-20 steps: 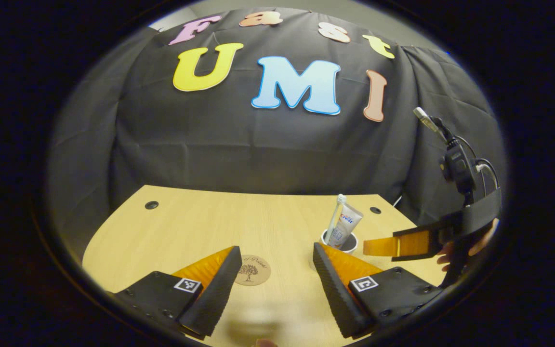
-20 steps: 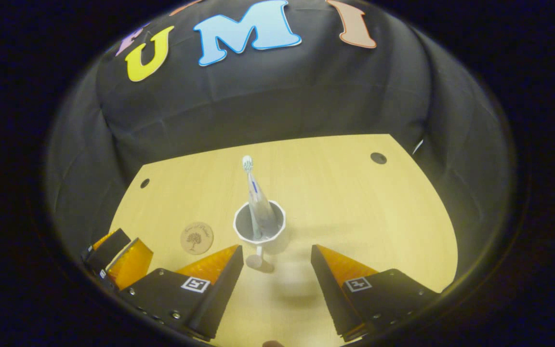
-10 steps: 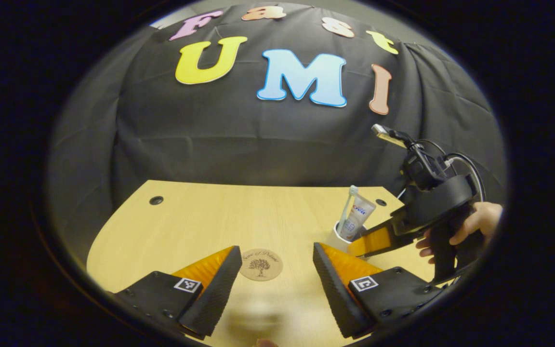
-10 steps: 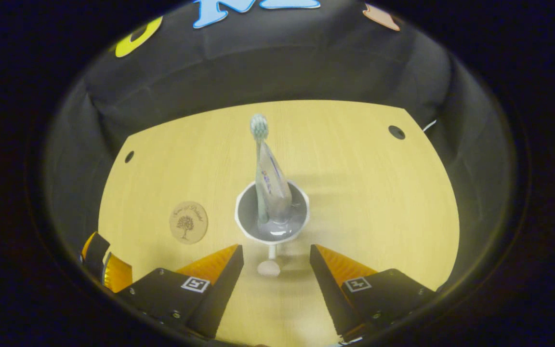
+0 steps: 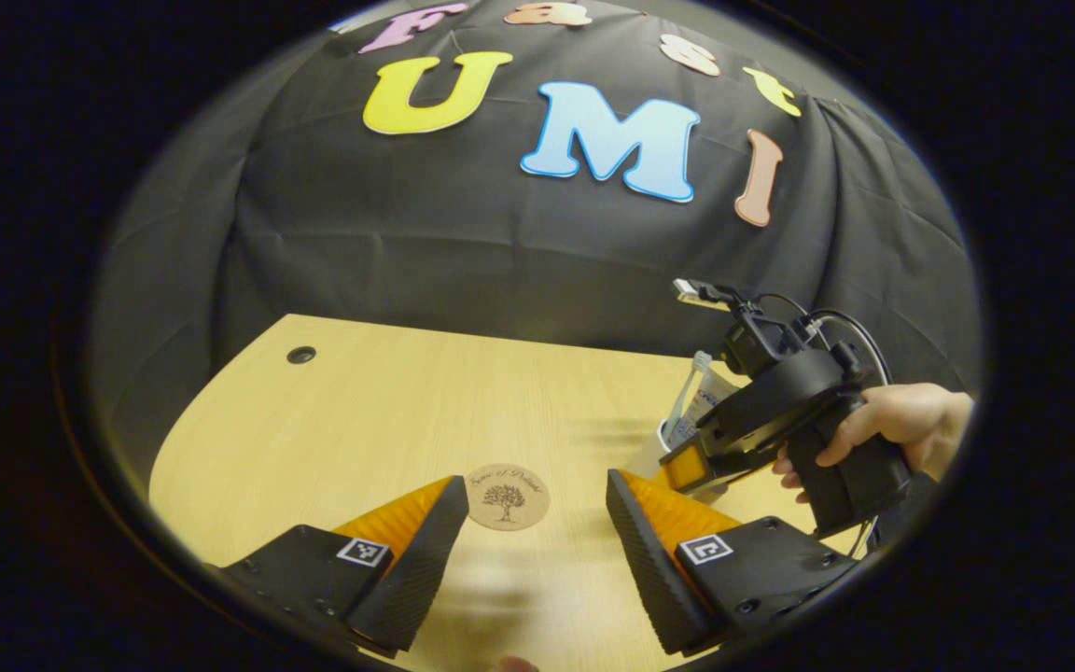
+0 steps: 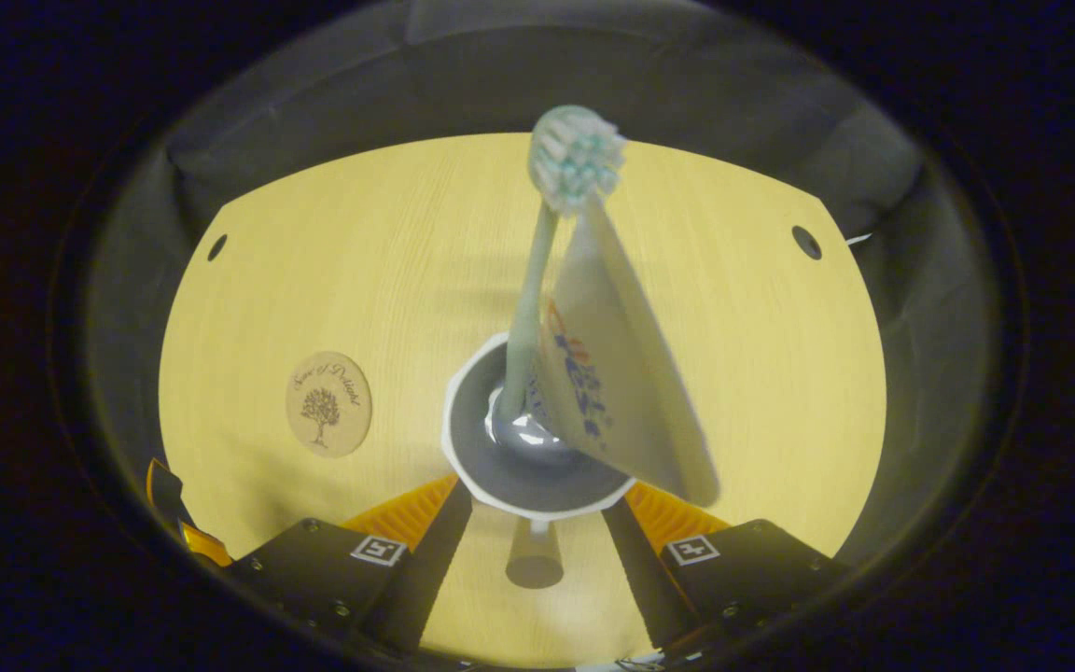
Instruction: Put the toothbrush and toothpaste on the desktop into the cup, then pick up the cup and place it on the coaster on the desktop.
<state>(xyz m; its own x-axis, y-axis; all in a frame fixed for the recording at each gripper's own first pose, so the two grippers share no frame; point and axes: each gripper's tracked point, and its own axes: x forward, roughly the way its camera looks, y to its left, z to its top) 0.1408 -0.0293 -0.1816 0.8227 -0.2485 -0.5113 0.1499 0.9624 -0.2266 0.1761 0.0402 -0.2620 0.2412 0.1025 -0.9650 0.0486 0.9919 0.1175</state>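
Sitting between the right gripper's (image 6: 536, 509) jaws (spread): cup (image 6: 537, 471).

Matt light wood-grain desktop (image 6: 733, 392), glossy white cup (image 6: 463, 467), cork-like coaster (image 6: 328, 403), black cloth wall (image 5: 463, 252)

Bare desktop (image 6: 743, 308) (beyond cup (image 6: 537, 467))
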